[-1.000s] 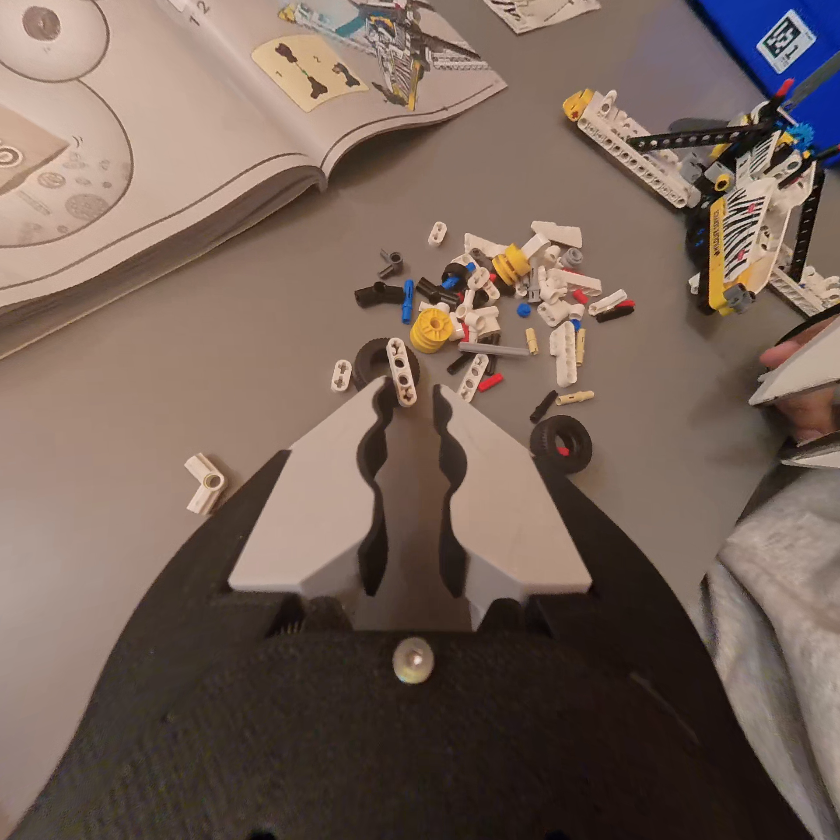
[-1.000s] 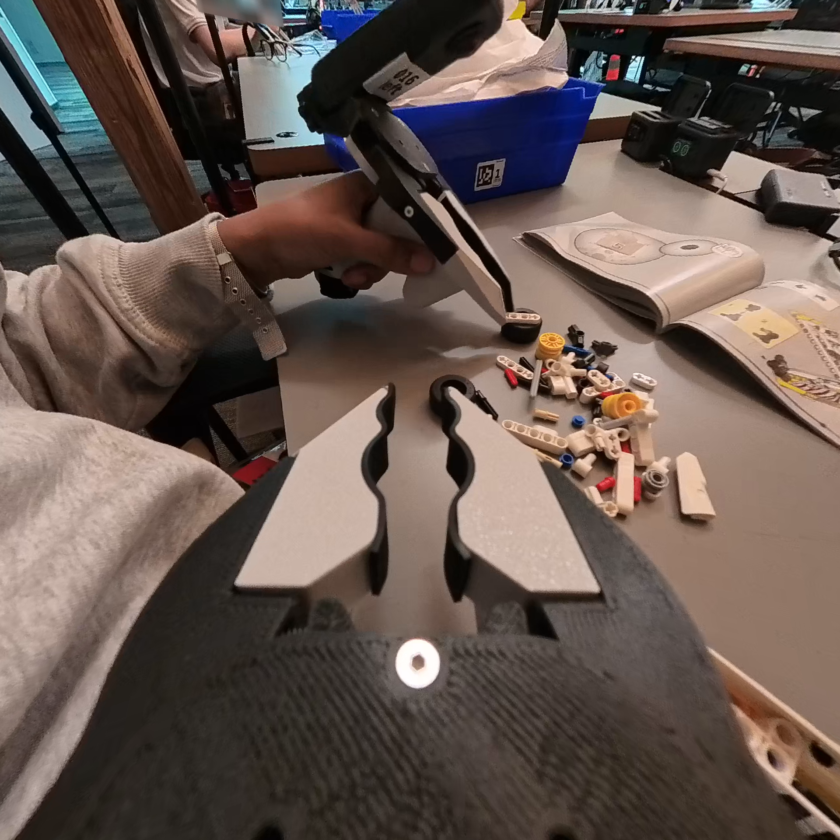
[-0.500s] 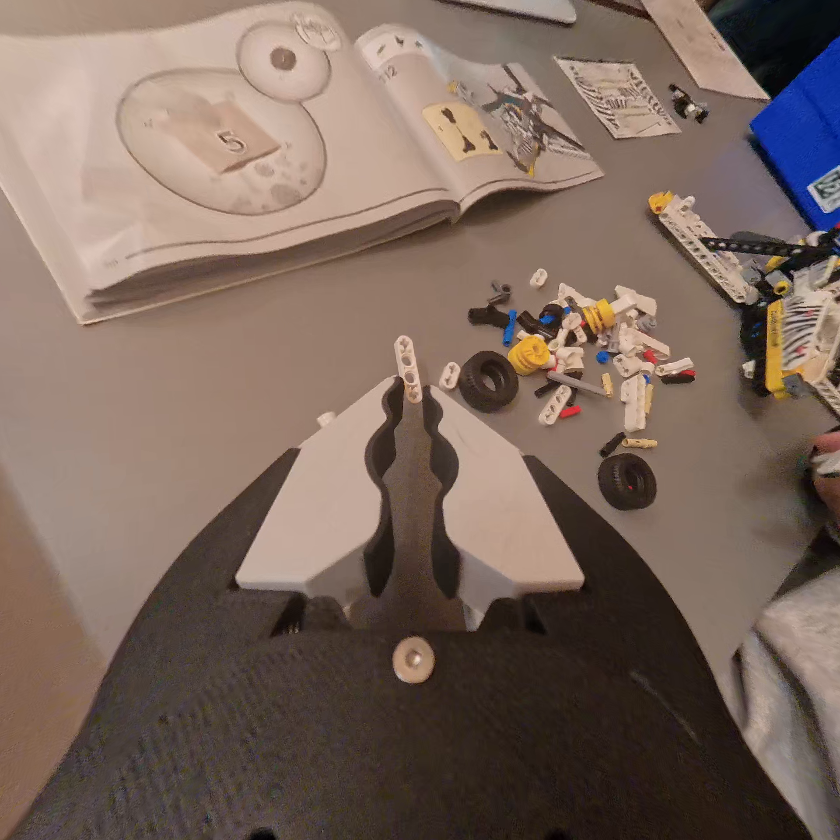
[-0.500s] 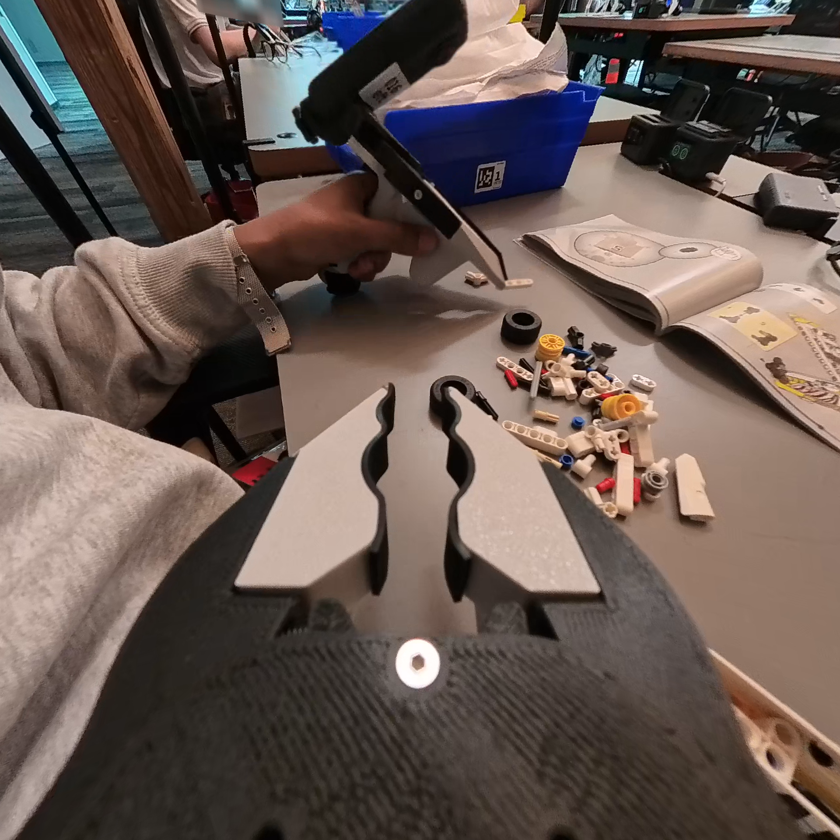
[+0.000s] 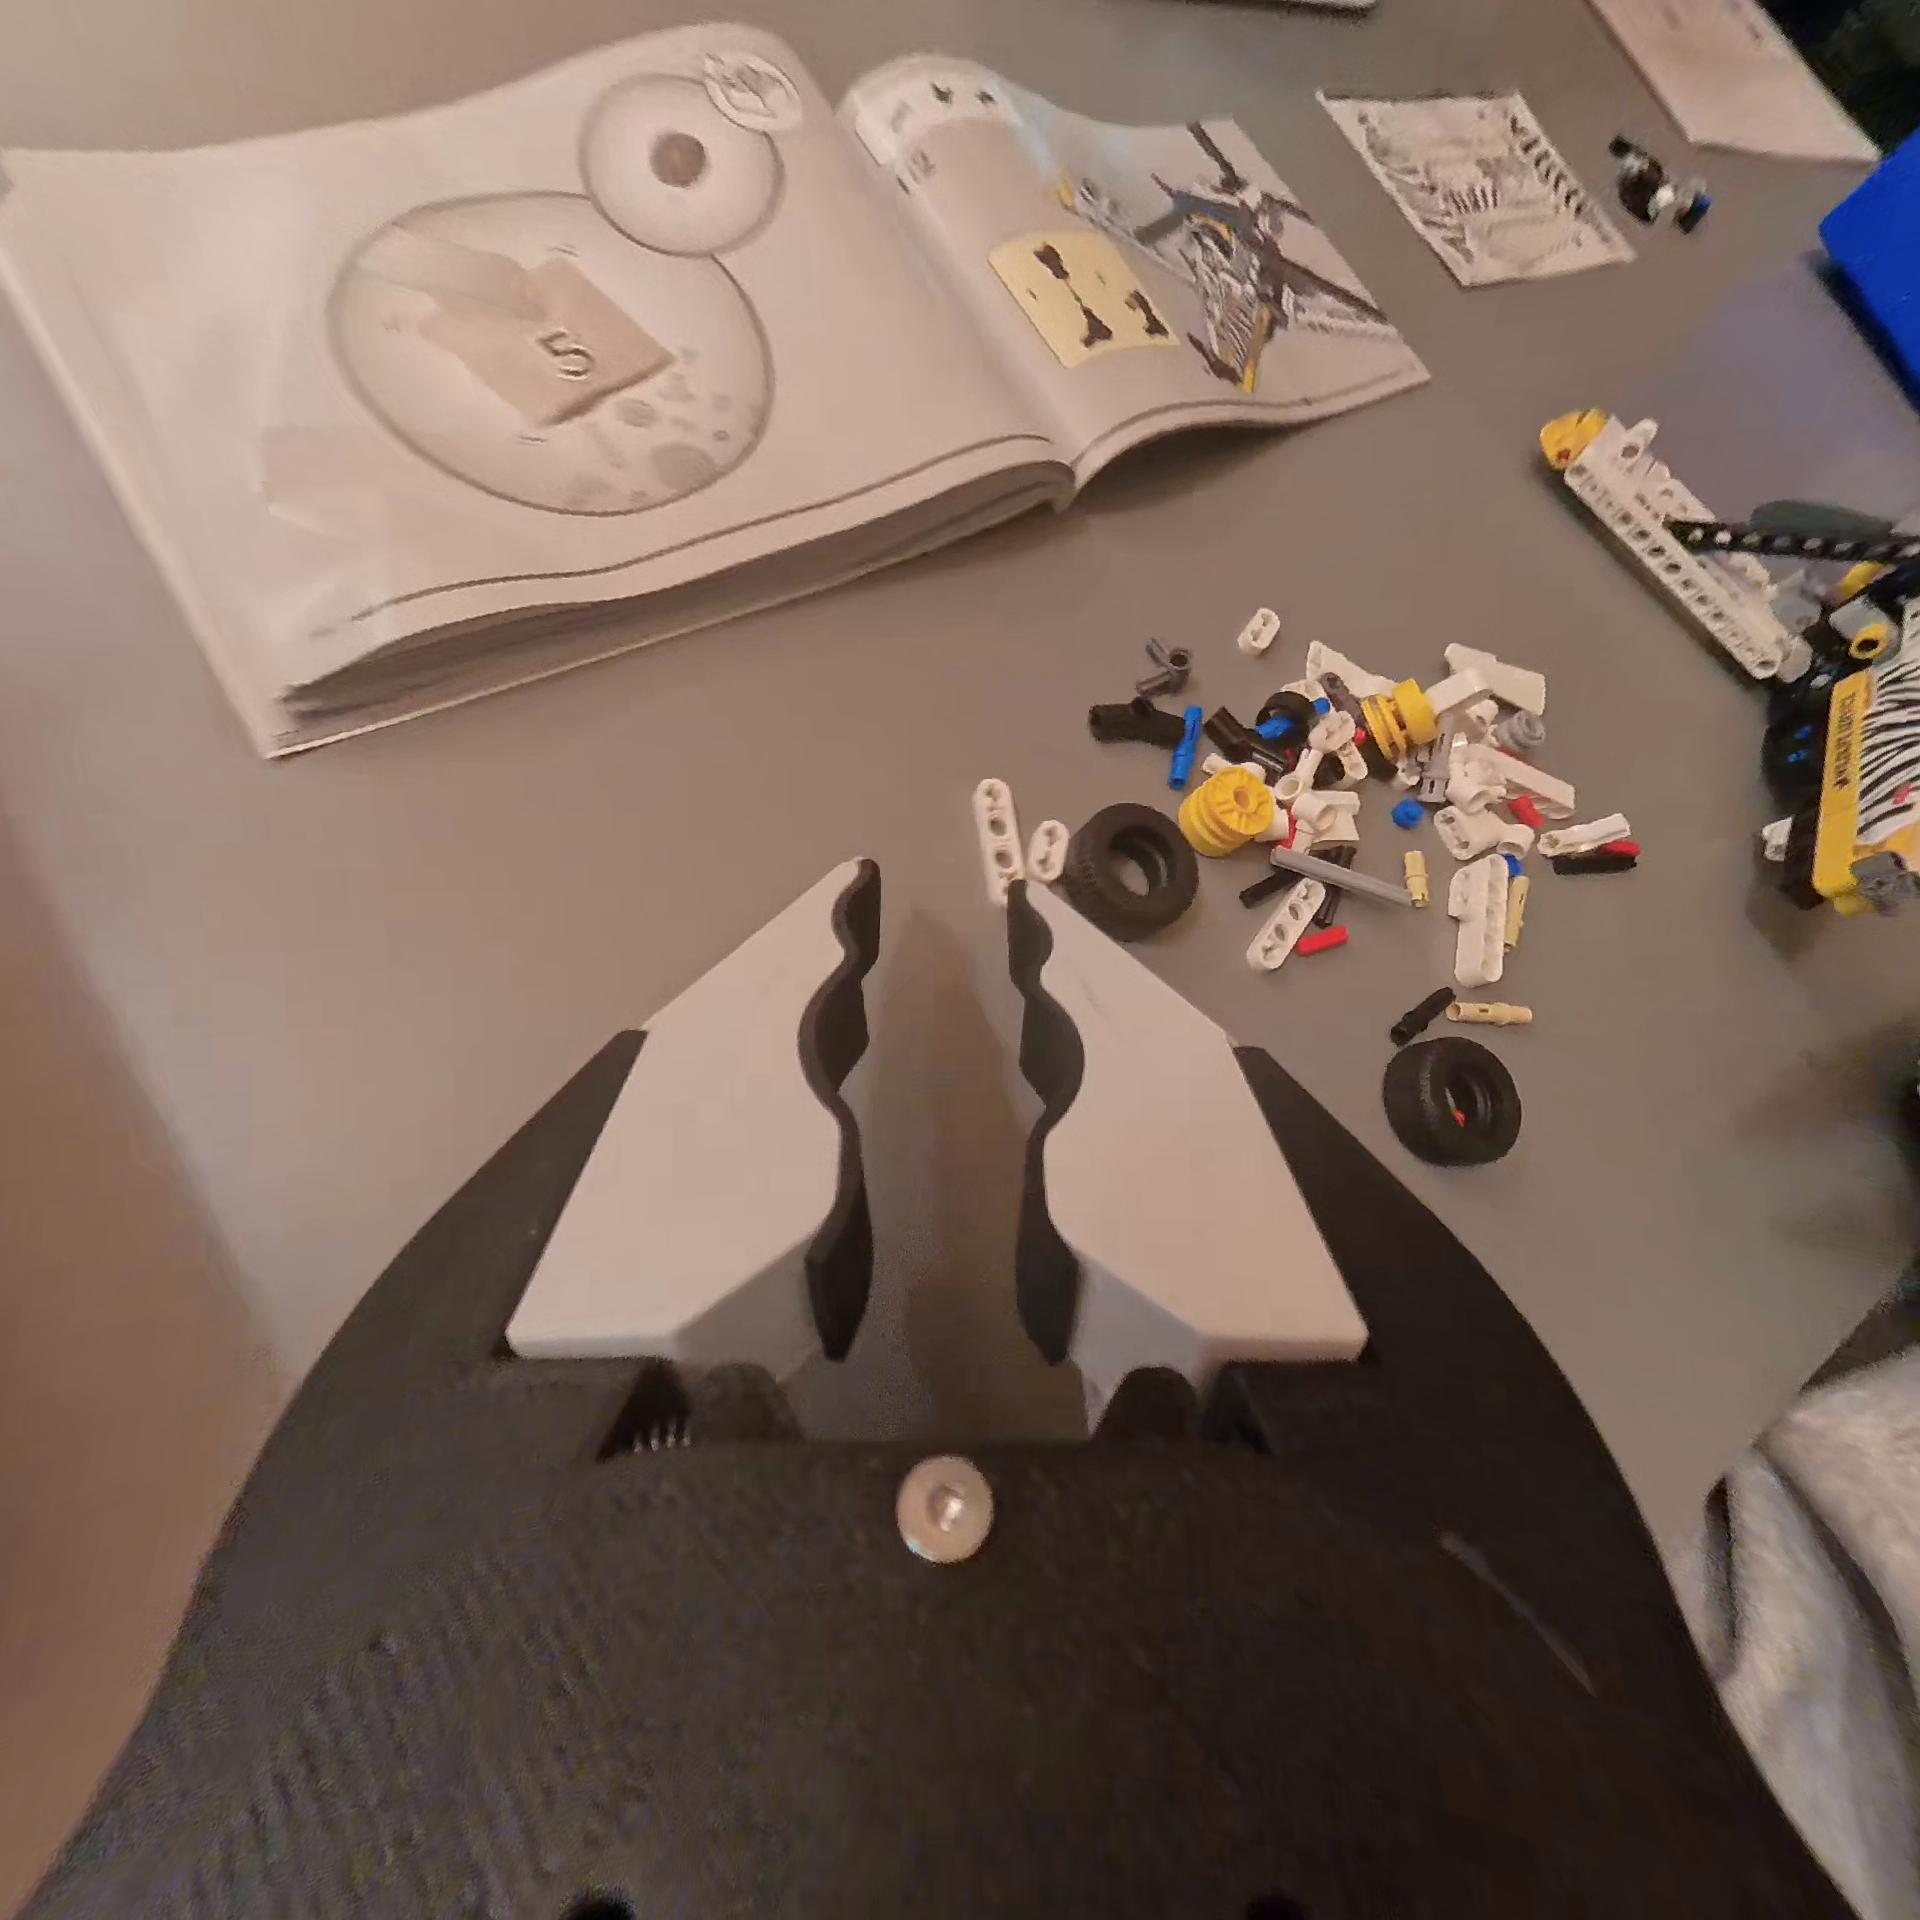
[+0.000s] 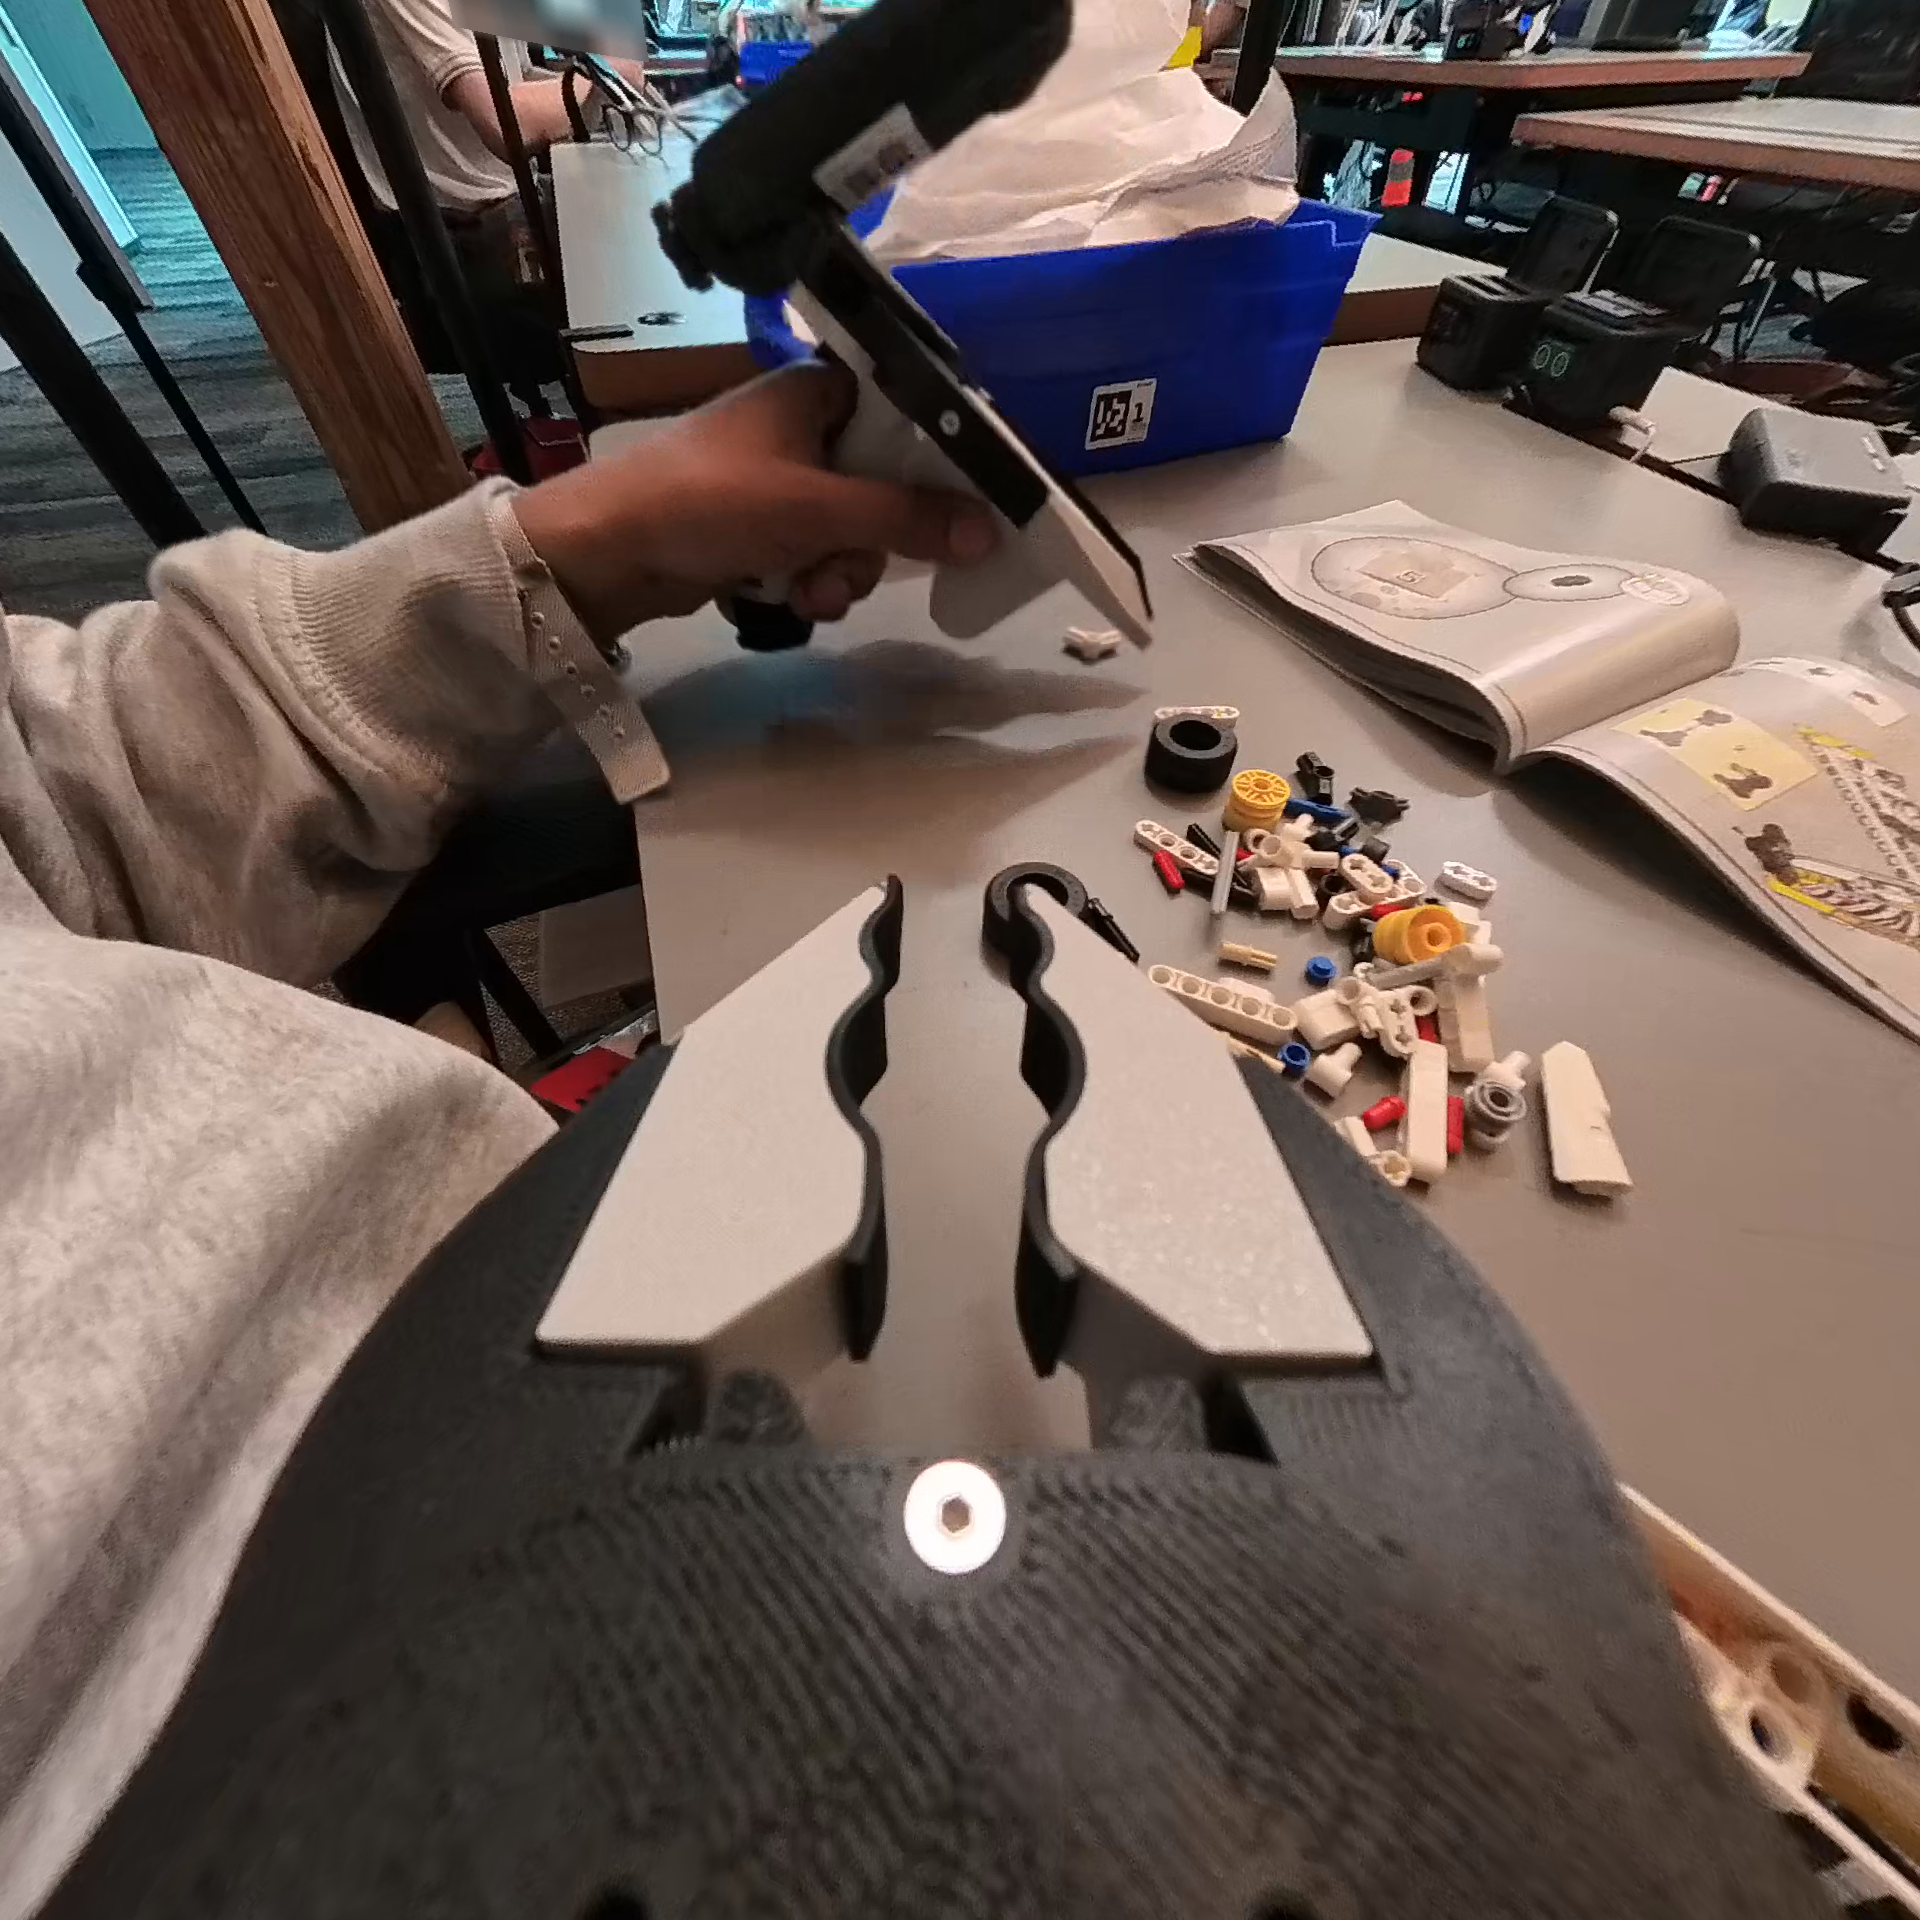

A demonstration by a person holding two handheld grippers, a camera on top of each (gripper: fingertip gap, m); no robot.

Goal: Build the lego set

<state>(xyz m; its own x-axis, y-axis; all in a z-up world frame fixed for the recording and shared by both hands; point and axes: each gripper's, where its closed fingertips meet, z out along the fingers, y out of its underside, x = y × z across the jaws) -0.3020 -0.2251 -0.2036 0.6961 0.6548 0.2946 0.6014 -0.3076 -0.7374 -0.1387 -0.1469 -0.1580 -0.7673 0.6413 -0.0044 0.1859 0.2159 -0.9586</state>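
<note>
Now the left gripper [image 5: 943,899] hangs above the grey table [image 5: 623,883], its jaws parted and empty. A white three-hole beam [image 5: 994,840] lies flat just past its right fingertip, at one o'clock. Beside it sits a black tyre [image 5: 1132,871]. The right gripper [image 6: 940,904] gapes empty too.

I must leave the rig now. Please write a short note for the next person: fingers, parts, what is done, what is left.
Left gripper: fingers open, empty, above the table. Right gripper: fingers open, empty, low over the table.
White three-hole beam lies loose beside a black tire, at the near-left edge of the loose parts pile. Second tire lies apart, nearer.
Partly built yellow and white model stands right of the pile; instruction booklet lies open behind.
Left: many parts still unassembled; no piece is held.
</note>
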